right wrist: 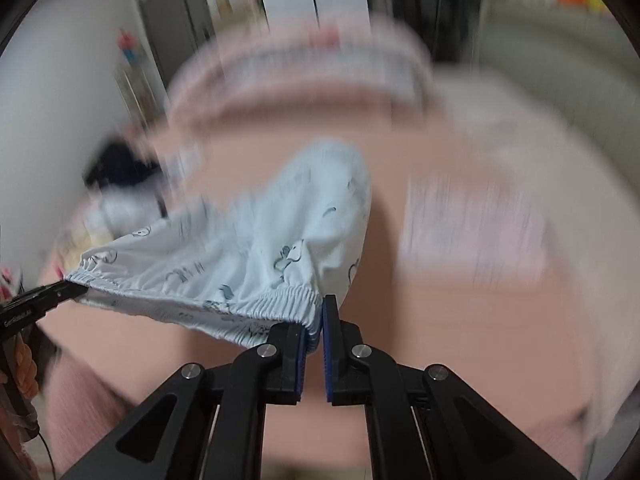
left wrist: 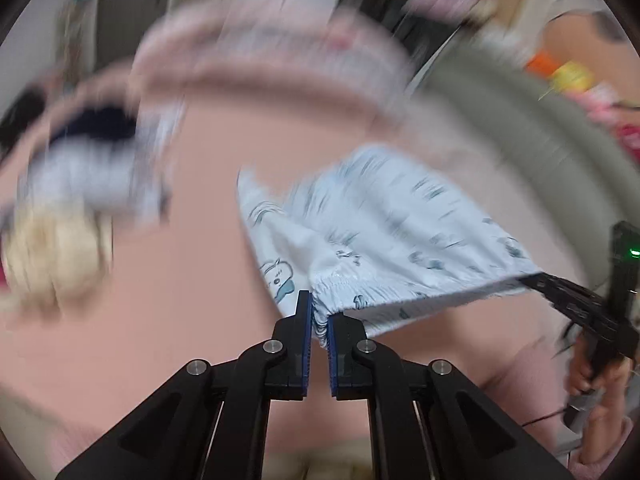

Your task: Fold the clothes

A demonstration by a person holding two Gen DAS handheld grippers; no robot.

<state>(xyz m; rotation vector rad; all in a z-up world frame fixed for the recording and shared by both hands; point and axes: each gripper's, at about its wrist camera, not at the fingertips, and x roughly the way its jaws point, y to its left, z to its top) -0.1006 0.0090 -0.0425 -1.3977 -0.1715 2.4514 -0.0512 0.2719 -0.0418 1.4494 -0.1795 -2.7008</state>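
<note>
While both cameras blur with motion, the left gripper (left wrist: 320, 320) has its jaws closed on one end of an elastic waistband (left wrist: 420, 294), and the right gripper (right wrist: 321, 322) has its jaws closed on the other end, so that the pale blue shorts (left wrist: 380, 232) hang stretched between the two, held up off the pink bed (left wrist: 180, 300). The waistband's long axis runs left to right from one pair of jaws to the other, nearly taut, and each gripper holds its own corner right at the blue pads, neither one nearer than the other. From that line the cloth billows away toward the far side, its free end lifted rather than hanging straight. The fabric is light blue, printed with small dark cartoon figures, with a gathered, ruffled waist. Any fold would seem to turn on this left-to-right span being laid flat on the bed below. Farther off, at the left, a loose heap of other clothes (left wrist: 80, 184) lies on the bed, too smeared to make out, and beyond it a pink frilled pillow (left wrist: 260, 64).
</note>
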